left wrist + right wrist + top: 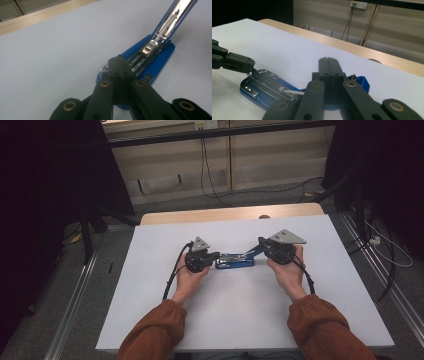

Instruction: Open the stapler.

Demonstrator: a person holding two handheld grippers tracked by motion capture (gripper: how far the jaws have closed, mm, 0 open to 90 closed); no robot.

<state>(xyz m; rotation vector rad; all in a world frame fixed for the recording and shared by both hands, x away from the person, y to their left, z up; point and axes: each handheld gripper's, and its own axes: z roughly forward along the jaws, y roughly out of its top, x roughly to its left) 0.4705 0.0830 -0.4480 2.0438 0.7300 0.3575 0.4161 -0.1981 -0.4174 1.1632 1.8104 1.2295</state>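
Stapler work sits mid-table: the blue metal-and-plastic stapler (pixel 235 261) lies on the white tabletop (pixel 240 320) between your two hands, its blue top arm swung up and open toward the right. Your left gripper (pixel 119 65) has its jaws pressed together, their tips down at the stapler's left end on the shiny metal track. Your right gripper (pixel 328 66) is likewise closed, its jaws lying over the raised blue arm at the stapler's right end; whether they pinch it I cannot tell
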